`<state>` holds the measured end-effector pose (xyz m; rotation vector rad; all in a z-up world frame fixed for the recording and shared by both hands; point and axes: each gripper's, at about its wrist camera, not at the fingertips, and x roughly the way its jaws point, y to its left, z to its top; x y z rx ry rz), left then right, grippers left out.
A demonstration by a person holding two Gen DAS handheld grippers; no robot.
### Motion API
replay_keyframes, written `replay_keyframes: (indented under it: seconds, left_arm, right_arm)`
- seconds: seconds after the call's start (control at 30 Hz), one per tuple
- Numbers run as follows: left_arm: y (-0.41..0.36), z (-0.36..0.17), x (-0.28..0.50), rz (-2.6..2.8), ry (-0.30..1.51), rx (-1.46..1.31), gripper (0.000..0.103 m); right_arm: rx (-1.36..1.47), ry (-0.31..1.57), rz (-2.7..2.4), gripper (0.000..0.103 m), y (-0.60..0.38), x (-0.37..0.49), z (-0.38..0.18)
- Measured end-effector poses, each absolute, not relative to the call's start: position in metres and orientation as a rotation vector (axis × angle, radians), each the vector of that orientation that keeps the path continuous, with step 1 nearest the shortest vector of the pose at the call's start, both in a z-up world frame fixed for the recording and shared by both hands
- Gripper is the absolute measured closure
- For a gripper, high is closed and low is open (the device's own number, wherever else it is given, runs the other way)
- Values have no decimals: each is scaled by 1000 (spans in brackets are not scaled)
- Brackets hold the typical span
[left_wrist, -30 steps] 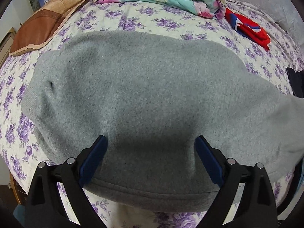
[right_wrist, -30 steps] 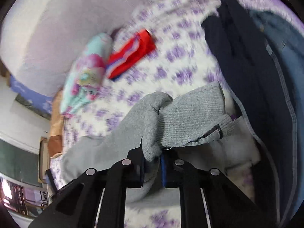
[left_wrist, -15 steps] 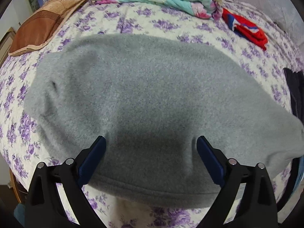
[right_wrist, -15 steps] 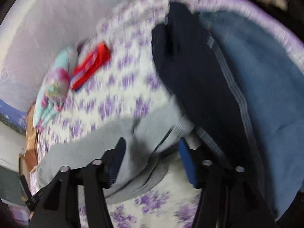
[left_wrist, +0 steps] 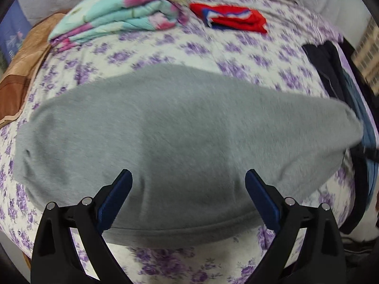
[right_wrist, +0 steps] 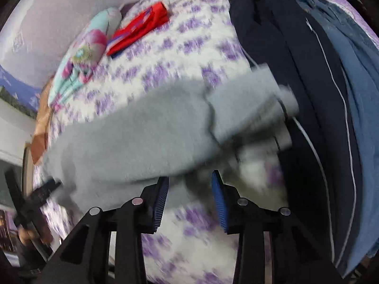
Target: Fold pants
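Note:
Grey fleece pants (left_wrist: 180, 127) lie flat across a purple-flowered bed sheet (left_wrist: 260, 54), waistband toward me in the left wrist view. My left gripper (left_wrist: 188, 184) is open and empty, its jaws wide apart just above the waistband edge. In the right wrist view the pants (right_wrist: 132, 142) lie with their ribbed cuffs (right_wrist: 265, 104) loose beside a dark pile. My right gripper (right_wrist: 190, 185) is open and empty, hovering just short of the grey cloth. The right view is blurred.
A folded teal floral blanket (left_wrist: 123, 16) and a red garment (left_wrist: 234, 19) lie at the back of the bed. A pile of navy and blue clothes (right_wrist: 319, 94) lies at the right. A brown pillow (left_wrist: 21, 71) is at the left.
My right gripper let go of the grey cuffs and opened; the cuffs now lie on the bed. My left gripper stayed open and pulled back a little from the pants.

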<state>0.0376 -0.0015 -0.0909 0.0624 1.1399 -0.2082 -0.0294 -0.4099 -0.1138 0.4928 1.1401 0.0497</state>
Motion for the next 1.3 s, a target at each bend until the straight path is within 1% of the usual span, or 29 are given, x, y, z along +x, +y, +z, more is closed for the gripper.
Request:
replay_keyframes:
  seconds: [0.03,0.07,0.17,0.27,0.3,0.33,0.43,0.5,0.57,0.6,0.63,0.67,0.7,0.73,0.77,0.8,0.83,0.9,0.97,1.03,1.07,1.1,1.17,1.23,1.3]
  left_arm:
    - [-2,-93,38,-213,1147,63,10]
    - [-3,-98,37,-215,1157,59,10]
    - [1,-111,37,-202,1192,40,10]
    - [8,-120,39,-178,1223,10,10]
    - [11,-121,39,-174,1229,-2,10]
    - [14,-122,39,-170,1232,-12,10]
    - [21,-122,38,-147,1234,-19,10]
    - [27,-123,38,-125,1229,-14,10]
    - [32,-126,38,-115,1230,-26,10]
    - [34,-127,38,-113,1229,-31,10]
    - [35,-129,38,-113,1227,-30,9]
    - [33,-132,39,-113,1224,-13,9]
    - [31,-133,39,-110,1224,10,8]
    - [28,-133,40,-107,1225,26,8]
    - [26,-131,41,-106,1224,39,8]
    - [26,-130,41,-108,1226,40,8]
    - [27,-128,42,-110,1236,31,8]
    - [27,-120,43,-123,1230,7,8]
    - [27,-106,44,-144,1179,5,8]
    - [25,-92,48,-153,1125,23,8]
    - [22,-85,54,-155,1097,36,8]
    - [20,-83,60,-147,1088,49,8]
    - [16,-86,74,-121,1099,71,8]
    - [16,-95,86,-93,1119,74,8]
    - [27,-109,93,-48,1158,57,8]
  right_arm:
    - [498,1121,34,58,-411,-24,-110]
    - [499,1109,19,56,-412,-19,-106]
    - [462,1134,-34,56,-411,0,-109]
    - [483,1160,-47,56,-410,15,-121]
    - [499,1160,-48,66,-411,17,-124]
    - [522,1172,-32,84,-411,19,-127]
    - [489,1207,-15,88,-406,13,-120]
    - [461,1208,25,88,-409,-2,-104]
    - [466,1230,55,88,-416,-15,-100]
    - [467,1250,61,86,-420,-20,-107]
    - [440,1257,18,66,-425,-23,-117]
    - [393,1270,-36,52,-427,-24,-126]
    - [346,1305,-84,31,-428,-24,-136]
    - [320,1359,-119,36,-428,-24,-146]
    - [331,1376,-122,40,-429,-27,-146]
    - [339,1360,-104,46,-430,-31,-137]
    - [340,1342,-99,48,-431,-34,-128]
    - [312,1229,-114,50,-436,-42,-90]
    - [235,1106,-141,50,-433,-44,-56]
    - [192,992,-111,49,-418,-35,-34]
    - [200,966,-73,49,-412,-28,-31]
    - [216,949,-21,47,-401,-18,-32]
    - [302,980,138,45,-372,12,-49]
    - [373,1048,212,45,-361,34,-72]
    - [414,1181,192,45,-362,49,-112]
